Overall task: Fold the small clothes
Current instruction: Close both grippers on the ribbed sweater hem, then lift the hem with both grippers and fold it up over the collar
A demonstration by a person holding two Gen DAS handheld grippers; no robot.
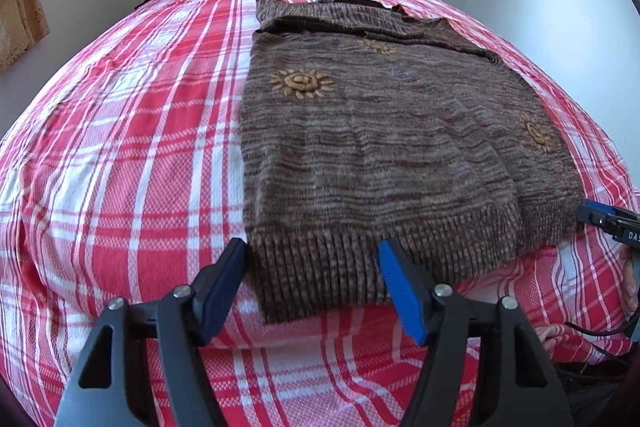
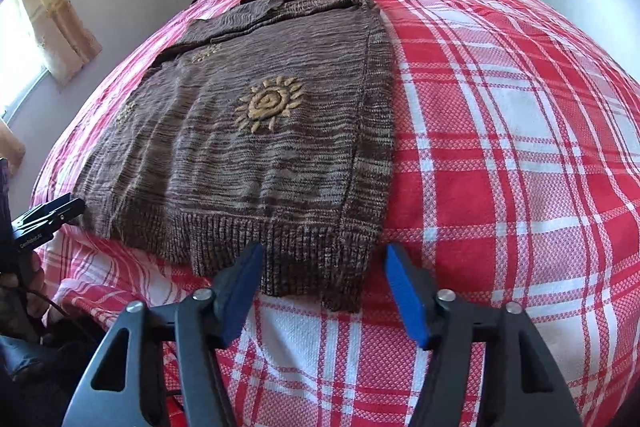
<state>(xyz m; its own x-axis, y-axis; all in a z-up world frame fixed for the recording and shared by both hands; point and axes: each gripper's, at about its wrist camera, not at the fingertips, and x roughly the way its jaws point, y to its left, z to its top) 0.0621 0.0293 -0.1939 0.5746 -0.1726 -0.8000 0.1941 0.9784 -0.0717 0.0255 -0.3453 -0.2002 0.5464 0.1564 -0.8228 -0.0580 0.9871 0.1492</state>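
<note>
Both grippers are lined up at the ribbed hem of the brown marled knit sweater [image 1: 380,147], one per corner, likely so the bottom edge can lift evenly for a fold. The left gripper [image 1: 314,277] straddles the hem's left corner, fingers parted around it, not yet pinching; the right gripper [image 2: 324,281] does likewise at the right corner. The sweater lies flat on the red-and-white plaid bed cover [image 1: 120,155], sleeves tucked in, tan sun motifs showing.
</note>
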